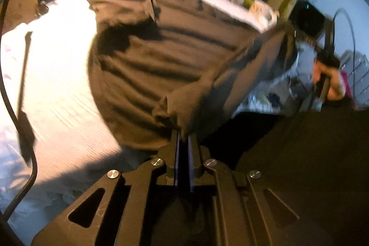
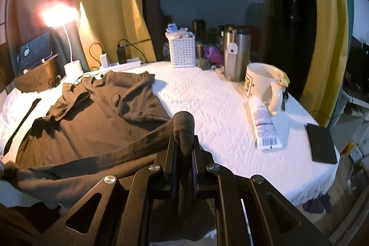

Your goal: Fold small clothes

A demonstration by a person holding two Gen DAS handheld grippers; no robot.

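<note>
The plain dark brown cotton shirt [image 2: 96, 121] lies on a white embossed-texture cloth over the bench [image 2: 207, 107]. A cream ceramic mug [image 2: 263, 82] carries a yellow-black print; mustard-yellow curtains [image 2: 108, 4] hang behind a white perforated plastic basket [image 2: 182, 53].

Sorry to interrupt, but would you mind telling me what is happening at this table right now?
A person is folding a brown shirt on the white-covered table. The left gripper and the right gripper are each shut on its near hem, lifting that edge; the rest lies spread flat. A mug and a tube sit beside it.
</note>
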